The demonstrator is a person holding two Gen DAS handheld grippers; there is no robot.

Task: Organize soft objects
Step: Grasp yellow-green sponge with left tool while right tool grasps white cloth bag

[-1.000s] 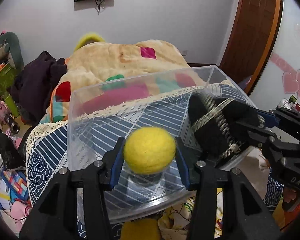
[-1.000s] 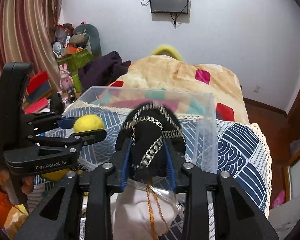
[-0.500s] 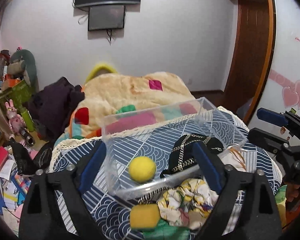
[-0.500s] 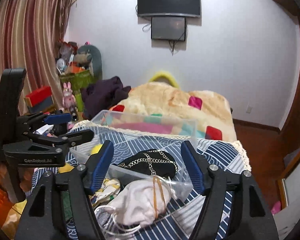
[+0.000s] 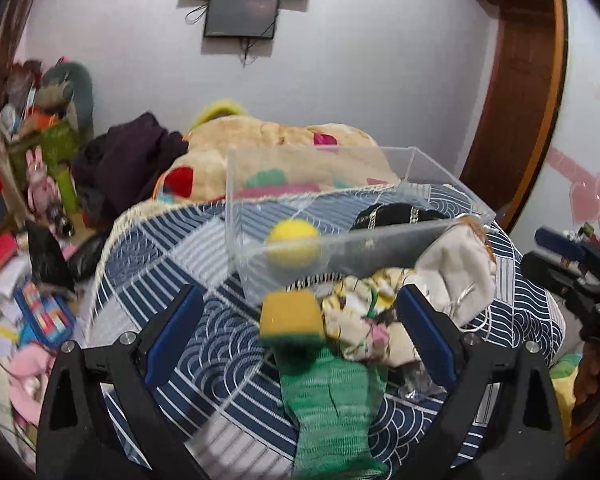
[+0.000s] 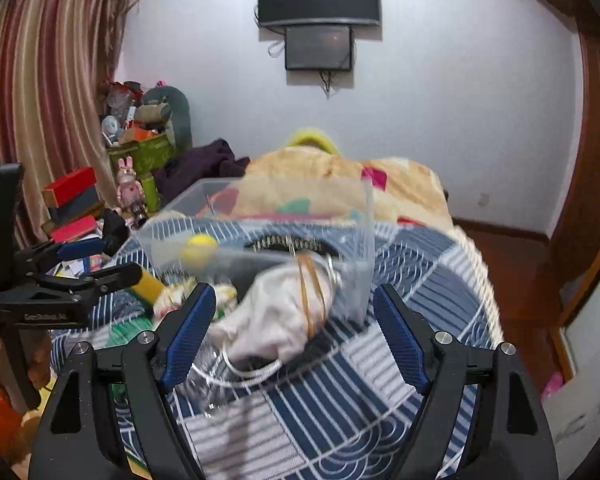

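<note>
A clear plastic box (image 5: 384,236) stands on the blue patterned cloth; it also shows in the right wrist view (image 6: 356,240). Inside lie a yellow ball (image 5: 293,241) (image 6: 198,249) and a black chain-trimmed item (image 5: 396,216) (image 6: 288,245). In front of the box lie a yellow-green sponge (image 5: 291,316), a green mesh cloth (image 5: 332,400), a floral scrunchie (image 5: 364,320) and a white pouch (image 5: 456,276) (image 6: 280,316). My left gripper (image 5: 298,340) is open and empty above the sponge. My right gripper (image 6: 292,336) is open and empty, jaws either side of the white pouch.
The cloth-covered table (image 6: 420,264) ends at a lace edge on the right. A bed with a beige blanket (image 5: 276,144) lies behind. Clutter and toys (image 5: 40,184) fill the floor at left. A wooden door (image 5: 516,92) is at right.
Both grippers let go of their items into the box, opened wide and drew back toward me. The ball and black item now lie in the box.
</note>
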